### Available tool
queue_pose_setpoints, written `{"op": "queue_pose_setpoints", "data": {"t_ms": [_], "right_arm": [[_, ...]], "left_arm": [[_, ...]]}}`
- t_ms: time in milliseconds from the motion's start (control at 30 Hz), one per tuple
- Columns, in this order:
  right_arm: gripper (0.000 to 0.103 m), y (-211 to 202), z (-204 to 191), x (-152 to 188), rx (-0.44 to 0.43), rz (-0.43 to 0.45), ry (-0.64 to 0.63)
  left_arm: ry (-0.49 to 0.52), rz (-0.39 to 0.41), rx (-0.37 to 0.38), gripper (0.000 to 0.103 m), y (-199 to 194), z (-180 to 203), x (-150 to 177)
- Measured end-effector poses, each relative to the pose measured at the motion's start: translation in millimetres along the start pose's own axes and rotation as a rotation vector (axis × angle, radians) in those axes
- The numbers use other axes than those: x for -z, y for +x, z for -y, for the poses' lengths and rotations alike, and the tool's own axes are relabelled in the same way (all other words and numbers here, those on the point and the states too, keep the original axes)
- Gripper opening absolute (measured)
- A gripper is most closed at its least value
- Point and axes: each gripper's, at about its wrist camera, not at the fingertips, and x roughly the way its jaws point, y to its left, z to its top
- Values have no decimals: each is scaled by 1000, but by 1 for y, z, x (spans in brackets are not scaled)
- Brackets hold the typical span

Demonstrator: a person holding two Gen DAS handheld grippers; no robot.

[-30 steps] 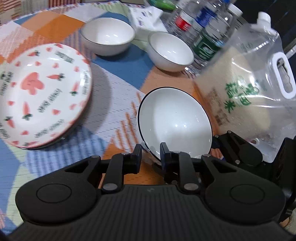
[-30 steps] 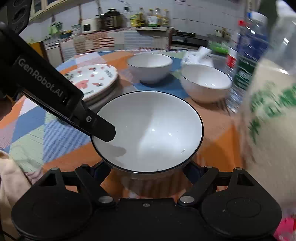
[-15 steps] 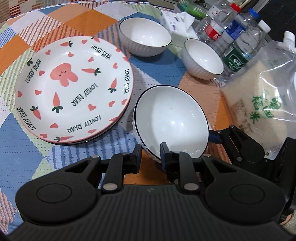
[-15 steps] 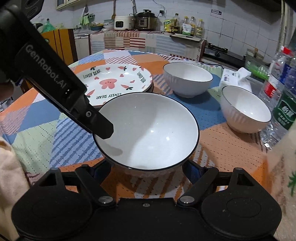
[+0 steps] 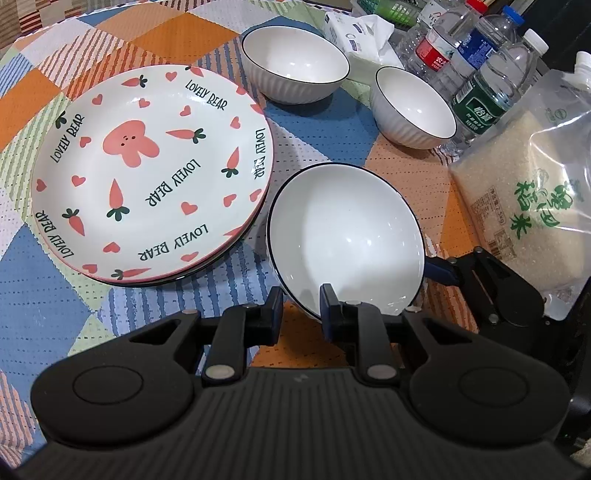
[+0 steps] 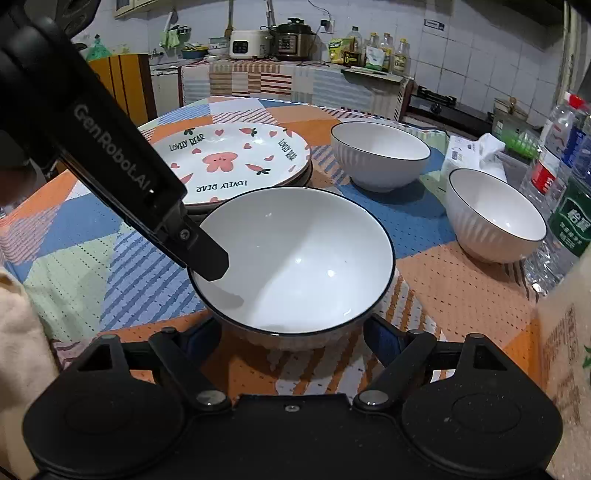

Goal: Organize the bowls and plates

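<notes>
white ceramic bowl (image 5: 345,236) sits tilted just beside the plate stack (image 5: 151,173), its near rim pinched by the left tool (image 5: 301,314). the right tool (image 6: 291,332) is spread wide around its base. level it, then lift slowly.

A table with a patchwork cloth (image 5: 325,122) carries a stack of carrot-print plates (image 5: 147,170), three white bowls (image 5: 295,66), water bottles (image 5: 487,96), a tissue pack (image 5: 354,33) and a rice bag (image 5: 528,199).

Glossy ceramic bowl (image 5: 345,236); perforated woven tablecloth (image 5: 48,317); matt tool (image 5: 301,314).
</notes>
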Motion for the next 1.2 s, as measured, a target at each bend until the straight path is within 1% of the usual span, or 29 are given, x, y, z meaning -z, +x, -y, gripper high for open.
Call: {"op": "queue_pose_setpoints", "data": {"t_ms": [67, 200, 267, 367, 467, 533, 633, 733, 833, 933, 1000, 1067, 1200], "right_arm": [[89, -3, 1, 2, 11, -1, 4], [90, -9, 7, 13, 82, -29, 66], [90, -17, 11, 17, 100, -45, 92], [90, -35, 18, 23, 108, -39, 120], [90, -53, 24, 23, 137, -22, 143], [90, -65, 28, 20, 164, 13, 156], [90, -87, 32, 9, 179, 124, 191], [90, -96, 37, -5, 196, 204, 235], [91, -88, 42, -18, 186, 224, 242], [91, -78, 45, -30, 195, 241, 243], [91, -67, 53, -41, 193, 215, 273], [91, -53, 62, -48, 197, 183, 331], [91, -21, 86, -49, 150, 112, 470]], "left_arm": [[-10, -3, -6, 20, 0, 1, 0], [18, -4, -22, 20, -2, 5, 0], [33, 0, -31, 21, -7, 8, -1], [53, 12, -42, 22, -18, 11, -4], [61, 27, -40, 23, -31, 14, -8], [65, 44, -36, 23, -41, 17, -11], [69, 81, -25, 23, -56, 24, -20], [72, 127, -10, 25, -69, 32, -30], [61, 162, 2, 27, -76, 36, -44], [46, 183, 22, 32, -76, 38, -61], [40, 195, 30, 33, -74, 40, -72], [35, 204, 41, 35, -68, 43, -83], [19, 203, 70, 38, -46, 52, -103]]}}
